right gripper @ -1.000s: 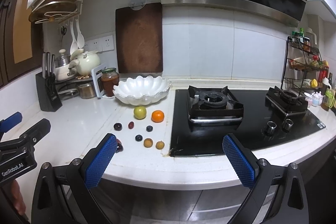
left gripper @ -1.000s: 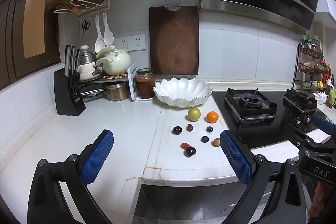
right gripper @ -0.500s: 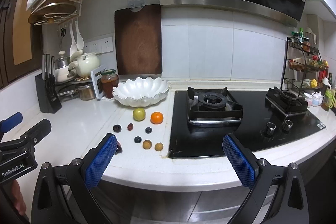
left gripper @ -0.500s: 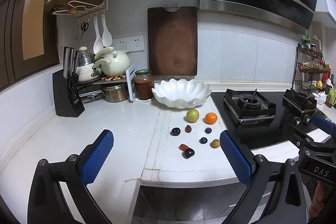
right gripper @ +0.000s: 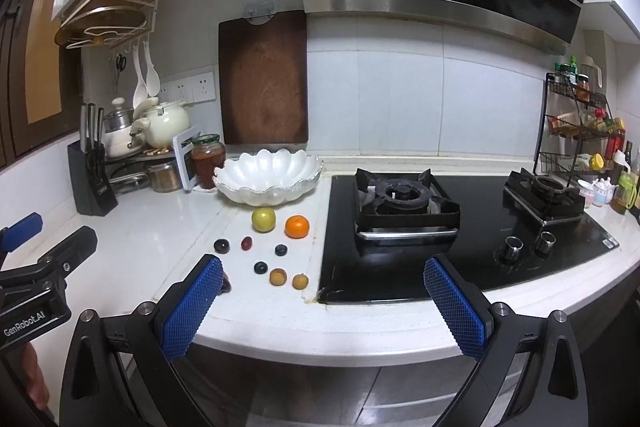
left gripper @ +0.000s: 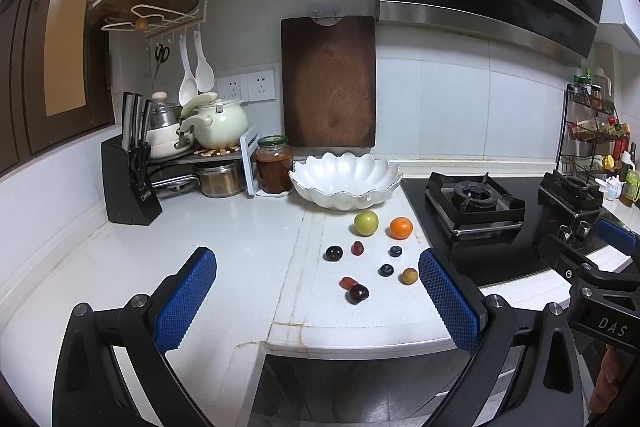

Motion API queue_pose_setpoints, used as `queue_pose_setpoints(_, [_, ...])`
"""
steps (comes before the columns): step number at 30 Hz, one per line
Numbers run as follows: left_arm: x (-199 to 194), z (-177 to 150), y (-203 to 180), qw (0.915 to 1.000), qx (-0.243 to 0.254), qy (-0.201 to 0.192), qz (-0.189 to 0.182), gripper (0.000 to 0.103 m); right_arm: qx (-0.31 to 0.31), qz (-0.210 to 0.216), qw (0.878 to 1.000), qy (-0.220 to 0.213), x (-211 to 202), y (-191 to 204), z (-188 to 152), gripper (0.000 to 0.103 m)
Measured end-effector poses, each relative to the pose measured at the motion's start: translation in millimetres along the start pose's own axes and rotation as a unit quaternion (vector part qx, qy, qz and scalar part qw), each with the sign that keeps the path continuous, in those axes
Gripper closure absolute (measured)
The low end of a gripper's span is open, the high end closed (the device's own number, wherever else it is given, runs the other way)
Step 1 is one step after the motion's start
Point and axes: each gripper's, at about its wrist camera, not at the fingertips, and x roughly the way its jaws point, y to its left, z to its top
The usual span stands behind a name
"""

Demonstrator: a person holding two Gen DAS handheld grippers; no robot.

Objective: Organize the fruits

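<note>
Both grippers hung in front of the edge of a white kitchen counter [left gripper: 224, 239], each with its blue-padded fingers spread wide and gripping nothing. The left gripper [left gripper: 316, 303] filled the bottom of its own view, and in the right wrist view part of it showed at the lower left edge of the frame; the right gripper [right gripper: 324, 307] filled the bottom of its view and appeared at the lower right edge of the left wrist view. The fruit lay loose on the counter at the centre of both frames, between a white scalloped bowl [left gripper: 346, 183] behind it and the counter's front edge, just left of a black gas stove [right gripper: 406, 203]. Nearest the bowl sat a green apple [left gripper: 365, 223] with an orange [left gripper: 400, 227] just beside it to the right. In front of them were scattered small pieces, apart from one another: a dark plum [left gripper: 333, 253], a red grape [left gripper: 357, 247], two blueberries [left gripper: 395, 251], and a tan round fruit [left gripper: 410, 275]. Closest to the front edge, a red date [left gripper: 348, 282] touched a dark cherry [left gripper: 358, 293]. The right wrist view showed a second tan fruit [right gripper: 300, 281] next to the first. The bowl's inside looked bare from these angles. A brown cutting board [left gripper: 329, 81] leaned on the tiled wall above the bowl, a jar [left gripper: 274, 163] stood at the bowl's left, and a knife block [left gripper: 130, 183] stood at the left of the frame.
</note>
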Motion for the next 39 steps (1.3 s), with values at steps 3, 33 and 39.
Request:
queue_pose_setpoints(3, [0,0,0,1.0000,-0.001,0.000,0.000,0.000,-0.002,0.000,1.000,-0.002,0,-1,1,0.001])
queue_pose_setpoints(33, [62,-9,-17,0.9977,0.007,0.067,-0.007,0.000,-0.011,0.016,0.998,0.055,66,-7,-8,0.006])
queue_pose_setpoints(39, [87,-18,-22,0.9956,0.005,0.093,-0.008,0.009,-0.026,0.035,0.996,0.077,100,-7,-14,0.014])
